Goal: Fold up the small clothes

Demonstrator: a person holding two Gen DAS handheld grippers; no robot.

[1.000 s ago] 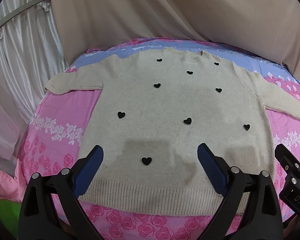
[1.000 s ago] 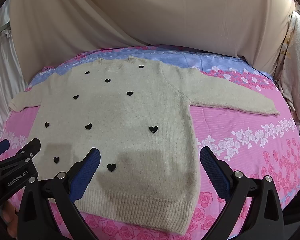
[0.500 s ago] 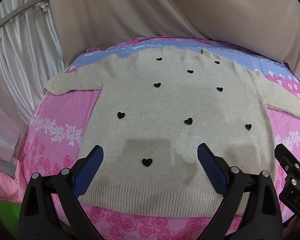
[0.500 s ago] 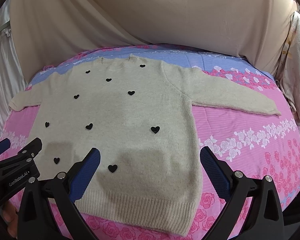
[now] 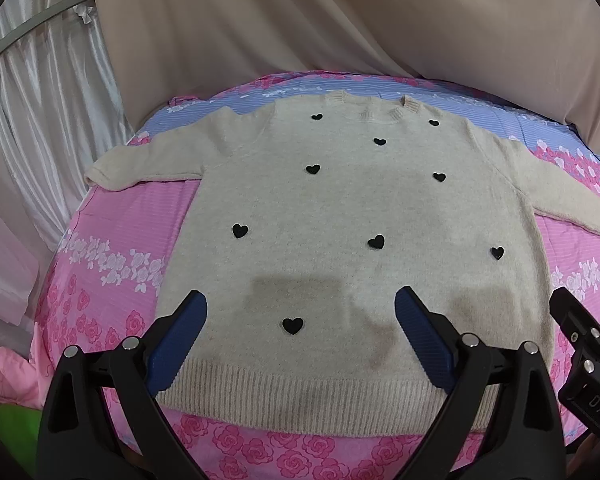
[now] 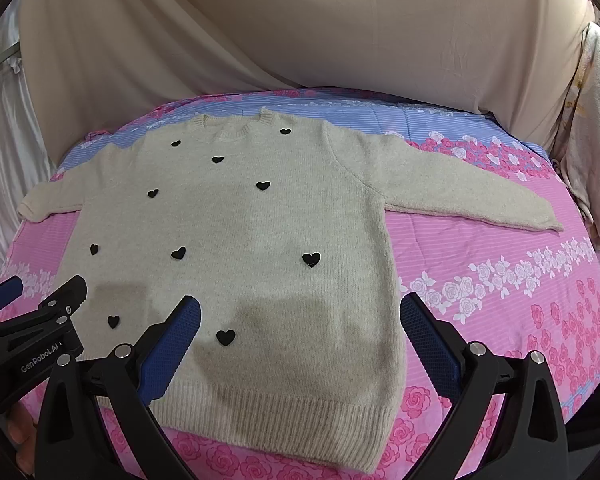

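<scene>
The left gripper (image 5: 300,320) hangs above the near hem of the sweater with its two blue-padded fingers (image 5: 178,338) spread wide apart and nothing between them. It throws a soft shadow on the knit just ahead of its tips. In the right wrist view it also shows at the left edge as a black frame marked with white lettering.

The sweater (image 5: 352,216) is a cream knit dotted with small black hearts (image 5: 292,325). It lies flat and face up on the bed sheet (image 5: 112,260), with the collar (image 5: 374,111) at the far side and the ribbed hem (image 5: 300,396) nearest the cameras. Its left sleeve (image 5: 148,162) stretches out toward the silvery curtain (image 5: 40,128), and its right sleeve (image 6: 472,196) reaches across the pink rose-printed sheet toward the far right edge. A beige drape (image 6: 300,32) hangs behind the bed.

The right gripper (image 6: 300,328) hovers over the hem at the sweater's right side seam, its fingers (image 6: 430,346) likewise held wide apart and gripping nothing: one over the knit, the other over bare pink sheet beside the seam. At the far right hangs a pale floral cloth (image 6: 592,128).
</scene>
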